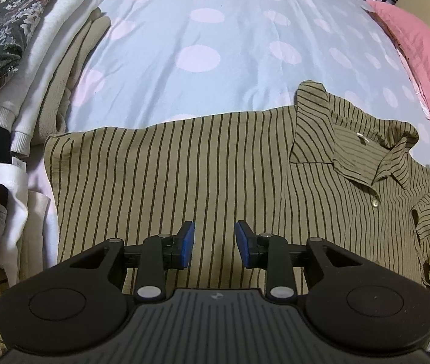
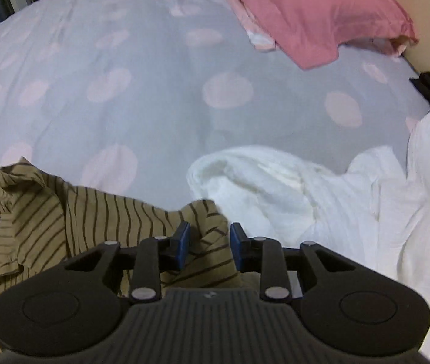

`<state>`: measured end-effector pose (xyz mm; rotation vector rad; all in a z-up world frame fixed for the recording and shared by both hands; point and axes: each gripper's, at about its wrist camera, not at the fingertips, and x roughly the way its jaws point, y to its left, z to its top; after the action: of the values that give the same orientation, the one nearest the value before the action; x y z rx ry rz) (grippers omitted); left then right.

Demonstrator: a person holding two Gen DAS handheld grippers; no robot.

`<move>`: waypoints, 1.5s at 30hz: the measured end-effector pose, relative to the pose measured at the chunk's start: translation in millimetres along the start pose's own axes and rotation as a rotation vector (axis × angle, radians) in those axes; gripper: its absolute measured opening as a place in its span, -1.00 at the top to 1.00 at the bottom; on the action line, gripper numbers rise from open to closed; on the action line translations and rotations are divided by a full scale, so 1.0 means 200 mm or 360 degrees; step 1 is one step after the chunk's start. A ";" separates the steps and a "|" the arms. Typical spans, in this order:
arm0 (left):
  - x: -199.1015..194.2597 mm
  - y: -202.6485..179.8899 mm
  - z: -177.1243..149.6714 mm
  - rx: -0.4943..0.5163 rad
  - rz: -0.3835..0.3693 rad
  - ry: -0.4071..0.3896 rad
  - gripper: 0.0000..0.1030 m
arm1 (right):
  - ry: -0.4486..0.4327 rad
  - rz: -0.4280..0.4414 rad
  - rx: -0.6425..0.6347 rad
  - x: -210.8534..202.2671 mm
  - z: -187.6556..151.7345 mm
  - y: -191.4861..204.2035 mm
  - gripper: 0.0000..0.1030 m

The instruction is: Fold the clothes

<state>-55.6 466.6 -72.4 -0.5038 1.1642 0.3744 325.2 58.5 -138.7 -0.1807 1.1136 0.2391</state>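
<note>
Striped shirt [image 1: 184, 176] flat on bed [image 1: 215, 45], collar toward pillow [image 1: 412, 48]. Left tongs [image 1: 214, 247] apart above body. Right tongs [image 2: 209, 247] apart around sleeve fold. Light, limp cloth; likely best pinched at hem or sleeve edge.

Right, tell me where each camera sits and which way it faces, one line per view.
Left wrist: on the left claw, looking forward and down over the striped shirt spread on the dotted bedcover, folded stack at left; only the open claw shows.
Right wrist: on the right claw, looking over the shirt's bunched sleeve edge toward the white garment; only that open claw shows.
Shared: the striped shirt, the bedcover, the pink pillow.
</note>
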 end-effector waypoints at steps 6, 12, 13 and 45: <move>0.00 -0.01 -0.01 0.0015 -0.0012 0.0005 0.45 | -0.0151 -0.0052 0.0056 -0.05 0.02 -0.04 0.93; 0.01 -0.01 -0.01 0.0015 0.0005 0.0017 0.45 | -0.0277 -0.0048 0.0216 -0.04 0.10 -0.15 0.94; 0.02 -0.01 -0.01 0.0013 0.0009 0.0018 0.45 | -0.0292 -0.0054 0.0227 -0.03 0.11 -0.16 0.94; 0.11 0.45 0.17 -0.0123 0.0598 -0.0421 0.08 | -0.0333 0.0531 -0.0163 -0.28 -0.28 0.22 -0.04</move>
<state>-69.8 560.9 -100.0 -0.2887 0.9862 0.7891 240.6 81.4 -114.2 -0.0576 0.9196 0.6003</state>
